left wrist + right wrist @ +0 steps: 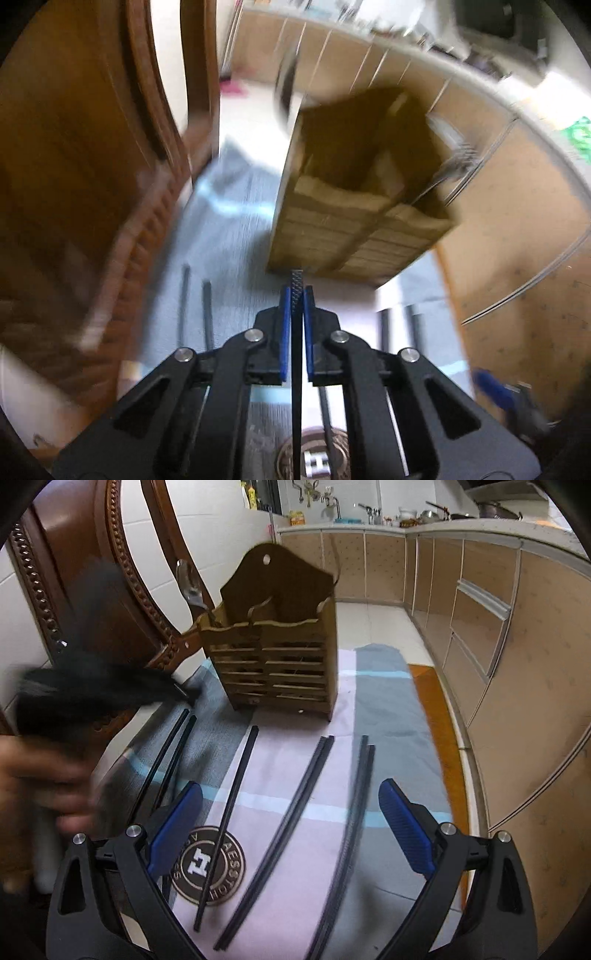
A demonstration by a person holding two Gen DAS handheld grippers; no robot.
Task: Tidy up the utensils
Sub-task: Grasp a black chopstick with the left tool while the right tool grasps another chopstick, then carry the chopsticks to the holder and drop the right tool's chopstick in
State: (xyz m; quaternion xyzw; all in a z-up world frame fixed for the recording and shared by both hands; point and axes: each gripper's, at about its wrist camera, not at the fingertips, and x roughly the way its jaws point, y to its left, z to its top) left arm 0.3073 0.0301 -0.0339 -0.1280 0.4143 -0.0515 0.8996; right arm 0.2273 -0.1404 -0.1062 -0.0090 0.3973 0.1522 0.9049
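Left gripper (296, 295) fingers pinch single black chopstick (297, 284), near wooden utensil holder (354, 192). Right gripper (291, 827) fingers spread wide above remaining chopsticks (284, 834) lying on cloth-covered worktop (388, 709), before holder.

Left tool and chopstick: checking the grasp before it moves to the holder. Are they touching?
Touching. The left wrist view shows the left tool's blue pads closed against both sides of a thin black chopstick, no gap visible.

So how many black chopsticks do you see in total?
8: one held in the left gripper; seven on the cloth: a left pair, a single, a middle pair, a right pair. More may be hidden.
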